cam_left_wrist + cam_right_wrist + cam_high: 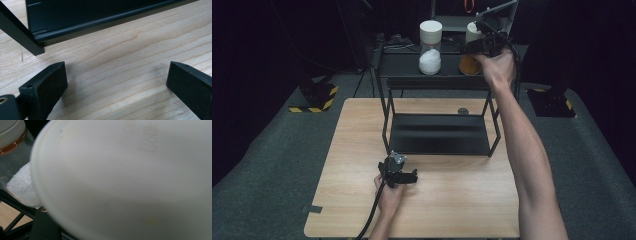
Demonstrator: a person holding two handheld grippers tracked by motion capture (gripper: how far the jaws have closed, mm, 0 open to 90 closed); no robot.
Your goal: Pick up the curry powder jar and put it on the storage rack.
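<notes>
On the rack's top shelf (412, 65), at about one o'clock from the table's middle in the high view, the right gripper (484, 46) is closed as far as it goes round the orange jar (469, 64), gripping it high up by its white lid (130, 177); that lid sits so close to the right gripper view's camera that the pads themselves are hidden. The jar stands upright, its long axis vertical, directly under and in front of the right hand (498, 67), so this is plainly the nearer arm and the one doing the work. Just beside it at nine o'clock stands the salt jar (430, 47), upright too, apart from the orange one but close; judging from that narrow gap, any sideways move toward nine o'clock risks a knock, and lifting straight up or drawing back toward six o'clock looks safer. The shelf's front rail and the rack's posts (385, 107) lie below, between jar and table (362, 165). The left gripper (399, 175) rests low over the table at six o'clock from the rack, jaws wide apart and holding nothing, pointing at the lower shelf (100, 17), well away from both jars. A small dark disc (463, 111) lies on the table behind the rack.
</notes>
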